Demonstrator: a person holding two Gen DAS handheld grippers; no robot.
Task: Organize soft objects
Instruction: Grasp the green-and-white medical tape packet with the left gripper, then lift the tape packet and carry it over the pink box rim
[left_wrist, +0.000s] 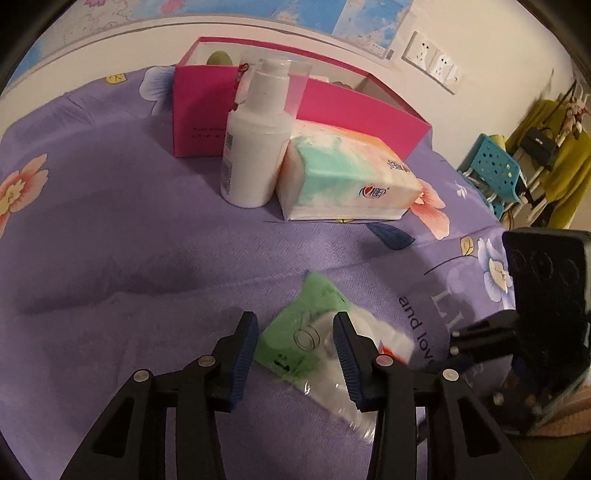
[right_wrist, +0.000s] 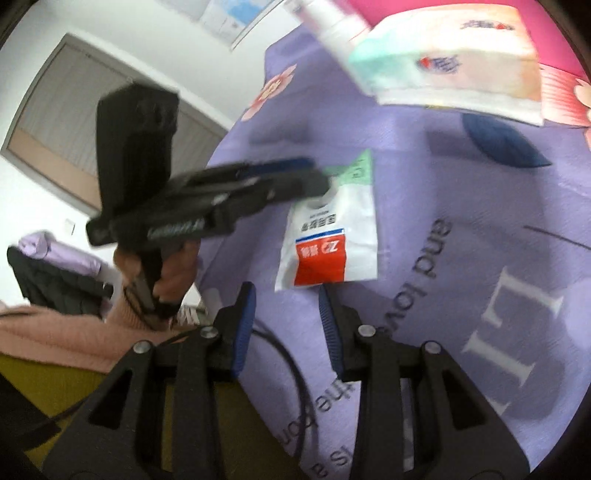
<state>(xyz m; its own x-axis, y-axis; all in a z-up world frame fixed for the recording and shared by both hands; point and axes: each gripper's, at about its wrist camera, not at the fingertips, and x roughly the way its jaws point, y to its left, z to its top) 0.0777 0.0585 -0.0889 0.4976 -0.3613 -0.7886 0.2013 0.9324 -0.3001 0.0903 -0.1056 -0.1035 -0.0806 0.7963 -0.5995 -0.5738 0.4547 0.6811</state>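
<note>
While the left gripper (left_wrist: 295, 332) sits low over a small plastic packet (left_wrist: 317, 336) on the purple bedsheet (left_wrist: 110, 221), its jaws are part-open w/ the packet between them, pads not clamped. The right gripper (right_wrist: 286, 302), jaws part-open & empty, waits just short of the packet's near edge. Risk: thin slick film may slide or crumple, or the jaws may pinch sheet instead.

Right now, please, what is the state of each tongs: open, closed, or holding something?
Left tongs: open, astride the green-and-white packet, not pressing it.
Right tongs: open, empty, just short of the packet.
</note>
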